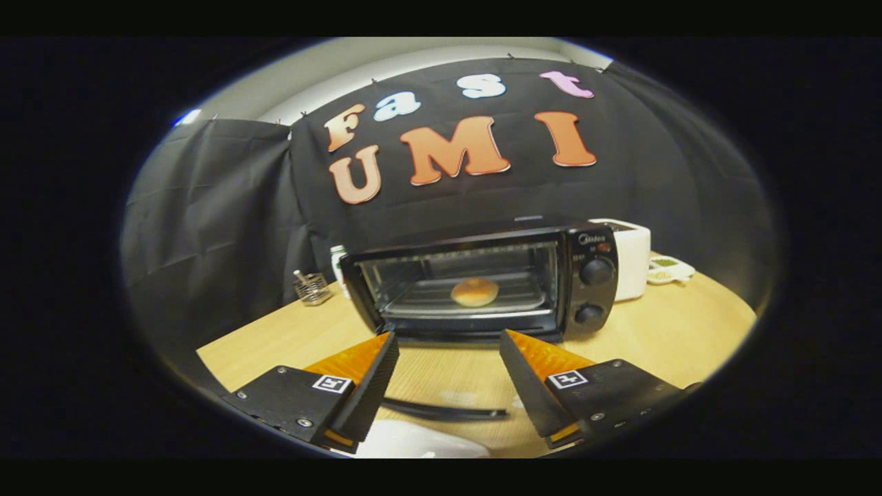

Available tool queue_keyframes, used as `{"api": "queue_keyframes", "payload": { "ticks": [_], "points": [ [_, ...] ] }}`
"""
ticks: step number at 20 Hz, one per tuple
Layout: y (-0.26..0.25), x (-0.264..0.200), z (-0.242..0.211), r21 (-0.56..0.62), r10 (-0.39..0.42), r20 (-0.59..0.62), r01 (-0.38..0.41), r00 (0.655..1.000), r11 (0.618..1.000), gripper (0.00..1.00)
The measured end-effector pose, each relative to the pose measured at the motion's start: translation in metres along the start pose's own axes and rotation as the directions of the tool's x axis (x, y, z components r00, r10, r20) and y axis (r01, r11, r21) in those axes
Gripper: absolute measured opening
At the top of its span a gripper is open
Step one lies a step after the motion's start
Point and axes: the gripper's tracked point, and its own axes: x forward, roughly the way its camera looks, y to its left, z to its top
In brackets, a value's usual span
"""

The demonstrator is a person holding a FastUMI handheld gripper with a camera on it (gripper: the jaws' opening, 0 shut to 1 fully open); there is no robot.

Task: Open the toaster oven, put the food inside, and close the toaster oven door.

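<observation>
Apparently finished, the claw (pixel 448 358) is hanging open and empty before the toaster oven (pixel 482 282), whose door seems shut, bun (pixel 475 292) sitting inside on the rack.

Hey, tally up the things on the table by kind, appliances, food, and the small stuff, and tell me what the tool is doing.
Appliances: 2, toaster oven, white appliance
Food: 1, bun inside the oven
Small items: 3, wire holder, bottle, white gadget
Total: 6
Tool: open, holding nothing

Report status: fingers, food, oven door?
Gripper open, fingers holding nothing, just short of the toaster oven. Bun sits on the rack inside. Door state unclear from here. Nothing between fingers and oven.
</observation>
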Motion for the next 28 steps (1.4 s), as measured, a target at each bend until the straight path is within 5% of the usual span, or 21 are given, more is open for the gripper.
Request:
{"api": "queue_keyframes", "payload": {
  "ticks": [7, 14, 22, 28],
  "points": [
    [-0.008, -0.047, -0.074, 0.021, -0.006, -0.157, 0.009, 0.988, 1.000, 0.88],
    [-0.022, -0.019, -0.107, 0.104, -0.001, -0.285, 0.032, 0.958, 0.994, 0.89],
    [-0.005, -0.005, -0.080, 0.092, 0.026, -0.263, -0.002, 0.964, 0.996, 0.89],
    [0.027, -0.004, -0.039, -0.007, 0.105, -0.167, -0.108, 0.980, 0.994, 0.88]
  ]
}}
